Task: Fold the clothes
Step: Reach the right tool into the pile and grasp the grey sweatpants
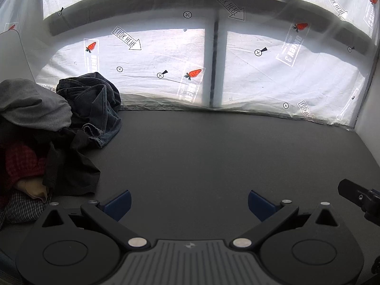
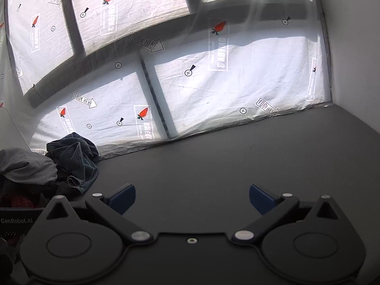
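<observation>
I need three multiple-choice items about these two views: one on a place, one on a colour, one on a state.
1. Where is the pile of clothes on the table?
A. left side
B. right side
C. centre

2. What colour are the pads of the left gripper?
A. red
B. blue
C. white

3. How does the right gripper stand?
A. shut on jeans
B. shut on nothing
C. open and holding nothing

Answers:
1 A, the heap lies at the left edge in both views.
2 B, both fingertips carry blue pads.
3 C, its fingers are wide apart over bare table.
</observation>
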Motion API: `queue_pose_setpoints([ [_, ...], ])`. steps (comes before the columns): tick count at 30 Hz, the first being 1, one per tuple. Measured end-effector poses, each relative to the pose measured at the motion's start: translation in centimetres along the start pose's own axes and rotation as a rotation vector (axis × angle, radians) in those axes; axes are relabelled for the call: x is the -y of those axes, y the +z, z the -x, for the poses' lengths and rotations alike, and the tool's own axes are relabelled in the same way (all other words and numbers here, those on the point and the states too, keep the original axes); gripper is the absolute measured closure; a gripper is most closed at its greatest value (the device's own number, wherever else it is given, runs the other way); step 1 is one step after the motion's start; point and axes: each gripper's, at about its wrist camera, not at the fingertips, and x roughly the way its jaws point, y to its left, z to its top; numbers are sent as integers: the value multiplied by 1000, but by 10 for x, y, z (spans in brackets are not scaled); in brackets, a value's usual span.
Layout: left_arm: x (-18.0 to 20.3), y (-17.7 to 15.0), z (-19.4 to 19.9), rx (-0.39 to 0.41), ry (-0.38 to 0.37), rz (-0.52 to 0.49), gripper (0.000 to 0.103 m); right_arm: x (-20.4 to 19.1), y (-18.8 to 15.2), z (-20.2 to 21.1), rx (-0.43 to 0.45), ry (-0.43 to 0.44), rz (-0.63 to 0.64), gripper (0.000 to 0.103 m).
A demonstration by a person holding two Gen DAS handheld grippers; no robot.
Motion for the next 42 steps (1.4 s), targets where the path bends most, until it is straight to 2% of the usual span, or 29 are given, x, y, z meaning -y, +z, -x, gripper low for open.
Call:
queue_pose_setpoints([
  [3, -17, 11, -17, -39, 27, 70, 0, 1, 6, -35, -51, 45, 7, 0],
  [8, -64, 18, -42, -126, 40, 219, 0, -15, 11, -74, -82, 38, 51, 0],
  [11, -99, 22, -58, -151, 47, 312, 0, -34, 12, -101, -108, 63, 49, 0],
  [14, -132, 29, -72, -147, 82, 336, 0, -61, 11, -126, -130, 82, 57, 0],
  [18, -187, 42, -96, -133, 141, 348, 0, -117, 10, -155, -119, 89, 157, 0],
  [22, -261, 49, -132, -151, 214, 404, 0, -190, 11, -195, -117, 126, 243, 0],
  [29, -378, 57, -201, -234, 322, 509, 0, -324, 14, -262, -138, 267, 378, 1],
  [35, -446, 51, -243, -296, 378, 590, 0, -428, 13, -313, -155, 444, 469, 19],
  [39, -473, 45, -264, -342, 378, 616, 0, -485, 15, -338, -172, 568, 498, 38],
  [42, -486, 42, -277, -372, 376, 628, 0, -525, 16, -349, -173, 656, 539, 48],
])
